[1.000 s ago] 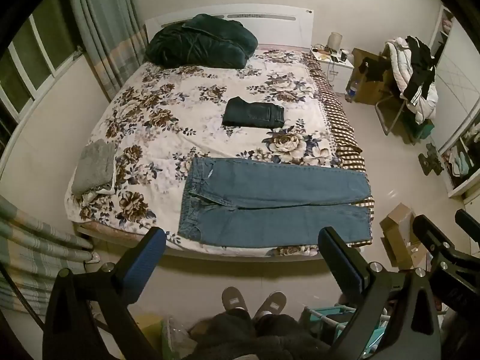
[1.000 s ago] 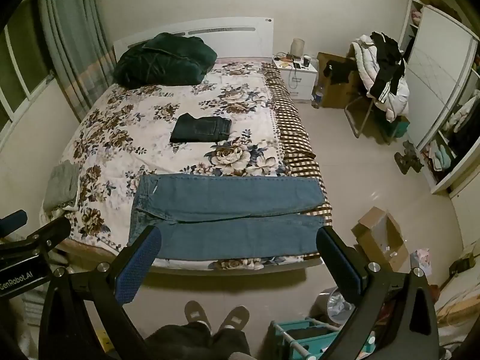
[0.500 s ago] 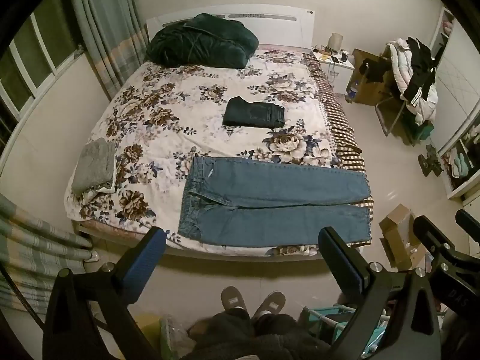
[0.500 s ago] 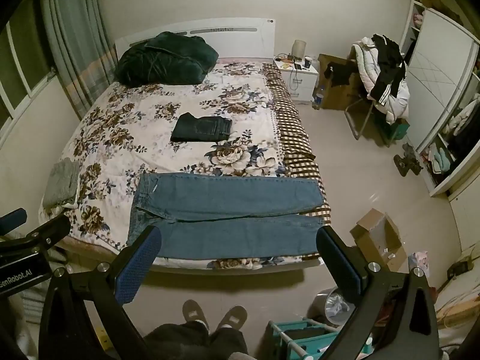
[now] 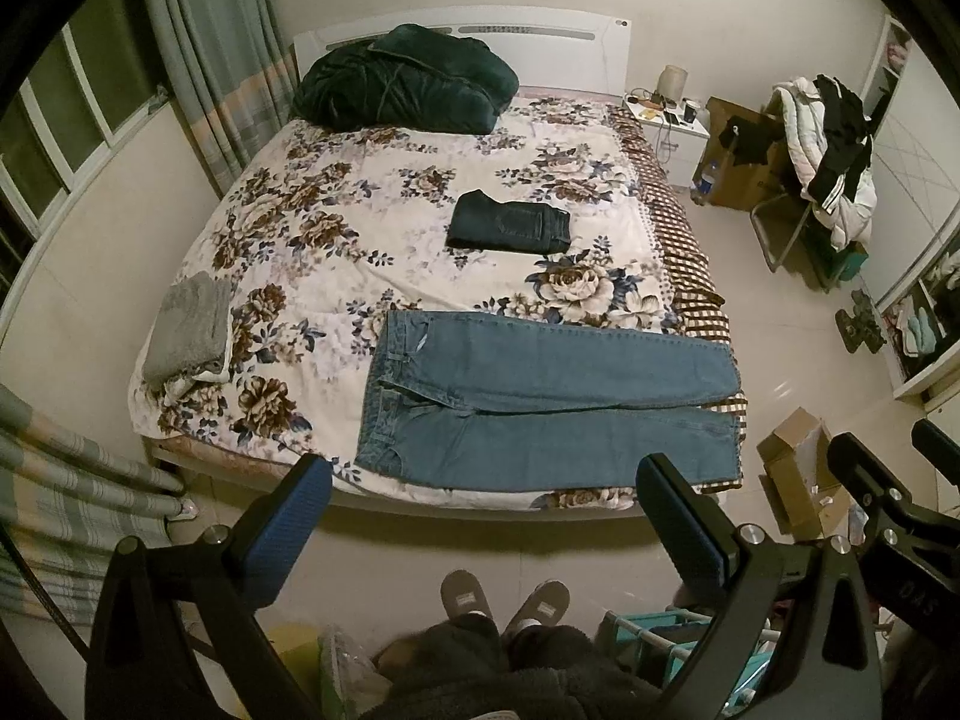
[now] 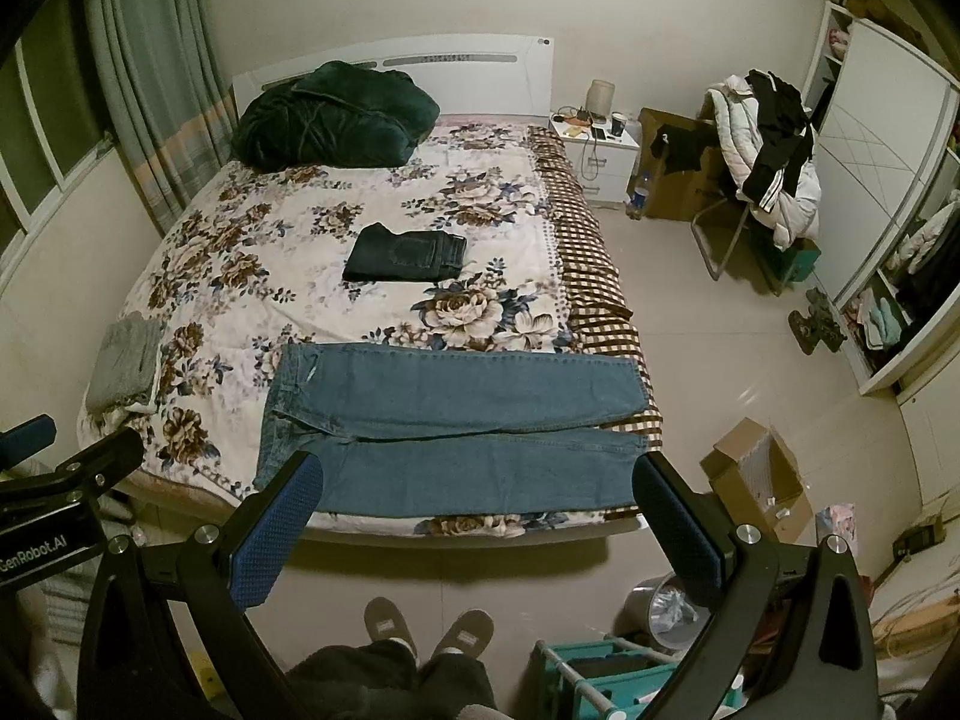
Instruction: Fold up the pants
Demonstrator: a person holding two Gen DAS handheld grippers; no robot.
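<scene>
Blue jeans (image 5: 540, 402) lie flat across the near edge of the floral bed (image 5: 336, 228), waistband to the left, legs side by side running right; they also show in the right wrist view (image 6: 456, 420). My left gripper (image 5: 480, 531) is open and empty, held high above the floor in front of the bed. My right gripper (image 6: 474, 531) is open and empty too, at about the same height and distance from the jeans.
Folded dark pants (image 5: 510, 231) lie mid-bed, a folded grey garment (image 5: 189, 330) at the left edge, a dark green blanket (image 5: 408, 87) by the headboard. A cardboard box (image 6: 756, 480), a teal rack (image 6: 606, 678) and the person's slippered feet (image 6: 426, 624) are on the floor.
Both views have shifted only slightly; the jeans lie as before and both grippers stay open.
</scene>
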